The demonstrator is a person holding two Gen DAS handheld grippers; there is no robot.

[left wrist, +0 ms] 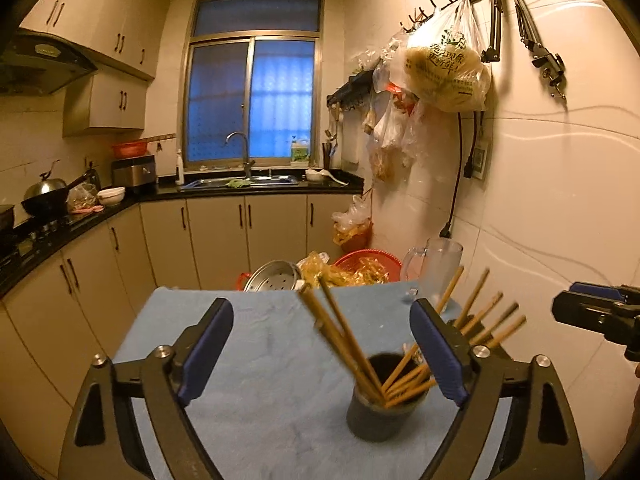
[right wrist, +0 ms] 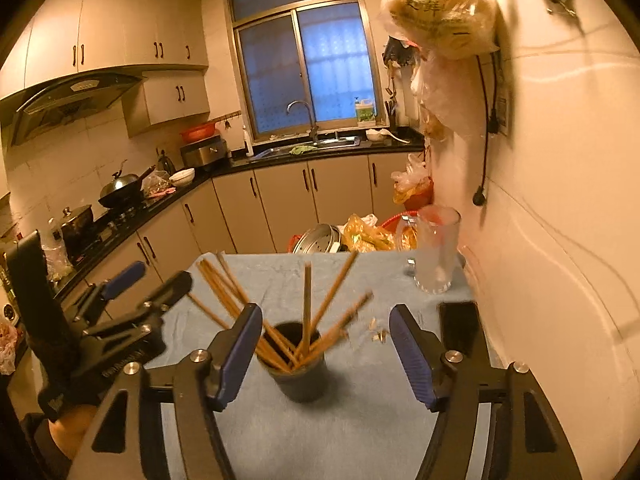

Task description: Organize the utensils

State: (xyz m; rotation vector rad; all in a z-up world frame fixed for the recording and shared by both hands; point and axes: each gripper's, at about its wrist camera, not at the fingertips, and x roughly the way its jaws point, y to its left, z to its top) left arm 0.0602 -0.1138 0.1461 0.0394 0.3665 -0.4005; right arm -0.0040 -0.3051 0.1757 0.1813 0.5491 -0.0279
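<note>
A dark cup (left wrist: pixel 380 408) stands upright on the blue cloth (left wrist: pixel 260 360), holding several wooden chopsticks (left wrist: pixel 344 336) that fan outward. It also shows in the right wrist view (right wrist: pixel 298 372), with the chopsticks (right wrist: pixel 307 304) spread. My left gripper (left wrist: pixel 320 344) is open and empty, just behind the cup. It also shows in the right wrist view (right wrist: pixel 148 280) at the left. My right gripper (right wrist: pixel 326 344) is open and empty, with the cup between its fingers' line of sight. Its tip shows at the right edge of the left wrist view (left wrist: pixel 592 308).
A clear glass mug (right wrist: pixel 436 252) stands at the table's far right by the tiled wall. A black phone (right wrist: pixel 460 326) and small scraps (right wrist: pixel 378 334) lie on the cloth. A steel steamer (right wrist: pixel 320 238) and red basket of bags (left wrist: pixel 368 266) sit beyond the far edge.
</note>
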